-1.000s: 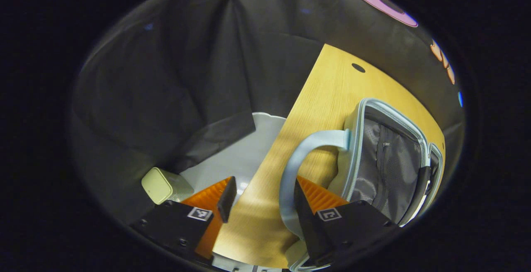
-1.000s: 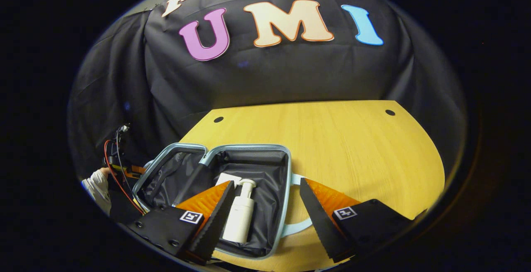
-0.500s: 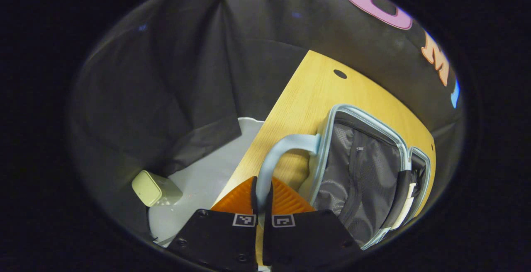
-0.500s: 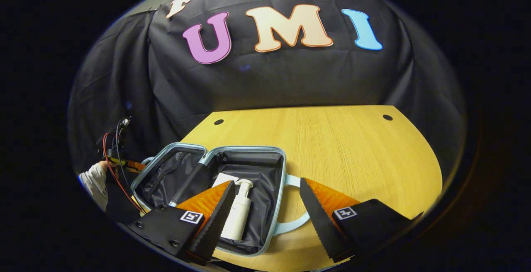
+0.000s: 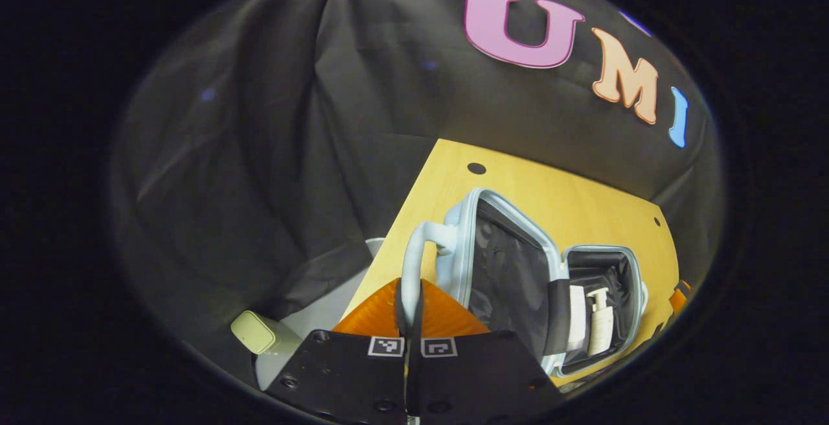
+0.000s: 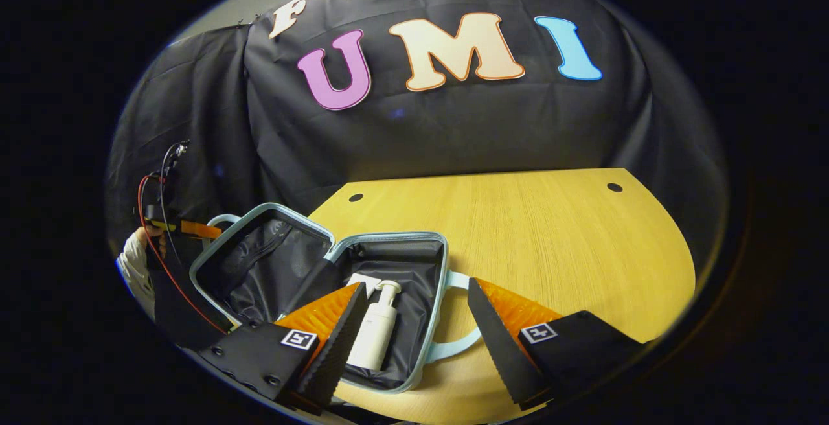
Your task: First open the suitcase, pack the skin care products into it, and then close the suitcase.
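The suitcase (image 6: 363, 295) is lying open on the table (image 6: 550, 237), pump bottle (image 6: 375, 334) resting inside; left gripper (image 5: 410, 295) is pinching the lid's handle (image 5: 414, 263), lid tilted; right gripper (image 6: 414, 341) is hovering wide.

Pale blue shell and trim on the suitcase (image 6: 435, 295), pale blue handle (image 5: 414, 256) to match. Black lining (image 6: 414, 269) inside, dark and plain. White pump bottle (image 6: 375, 331), white box (image 6: 363, 280) beside it. Honey-yellow wood grain across the table (image 6: 550, 230). Pale green box (image 5: 254, 332) on a white floor (image 5: 317, 315).
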`<control>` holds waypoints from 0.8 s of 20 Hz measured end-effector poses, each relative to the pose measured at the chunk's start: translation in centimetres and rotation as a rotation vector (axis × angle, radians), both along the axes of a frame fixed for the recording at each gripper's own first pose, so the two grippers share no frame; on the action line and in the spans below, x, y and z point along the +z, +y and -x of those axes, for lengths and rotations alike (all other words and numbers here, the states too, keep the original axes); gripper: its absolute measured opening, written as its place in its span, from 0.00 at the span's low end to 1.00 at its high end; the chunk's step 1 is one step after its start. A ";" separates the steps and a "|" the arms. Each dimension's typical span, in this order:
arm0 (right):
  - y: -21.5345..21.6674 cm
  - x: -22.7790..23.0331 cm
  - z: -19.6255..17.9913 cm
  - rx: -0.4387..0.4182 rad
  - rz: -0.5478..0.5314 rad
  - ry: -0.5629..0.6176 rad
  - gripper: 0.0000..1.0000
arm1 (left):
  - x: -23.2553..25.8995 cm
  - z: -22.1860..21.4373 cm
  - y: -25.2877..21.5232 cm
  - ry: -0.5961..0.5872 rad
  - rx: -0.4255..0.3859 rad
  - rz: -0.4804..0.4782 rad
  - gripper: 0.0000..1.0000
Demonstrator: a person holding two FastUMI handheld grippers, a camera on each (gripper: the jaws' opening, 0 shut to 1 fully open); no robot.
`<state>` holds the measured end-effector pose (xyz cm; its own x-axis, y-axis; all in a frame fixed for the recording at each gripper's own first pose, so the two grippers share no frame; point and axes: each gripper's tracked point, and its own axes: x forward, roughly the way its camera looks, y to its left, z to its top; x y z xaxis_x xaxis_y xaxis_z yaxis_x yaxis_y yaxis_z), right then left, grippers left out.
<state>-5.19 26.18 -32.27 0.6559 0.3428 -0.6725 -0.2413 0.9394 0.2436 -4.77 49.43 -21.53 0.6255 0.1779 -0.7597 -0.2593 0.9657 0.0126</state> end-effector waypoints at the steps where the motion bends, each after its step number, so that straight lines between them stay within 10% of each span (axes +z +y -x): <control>1: 0.0 0.2 0.0 0.009 -0.009 -0.005 0.98 | 0.9 0.2 -0.7 -0.001 -0.009 -0.010 0.00; 16: -7.5 3.2 -0.4 -0.018 -0.058 -0.057 0.98 | 10.3 -3.7 -17.6 -0.146 -0.263 -0.043 0.00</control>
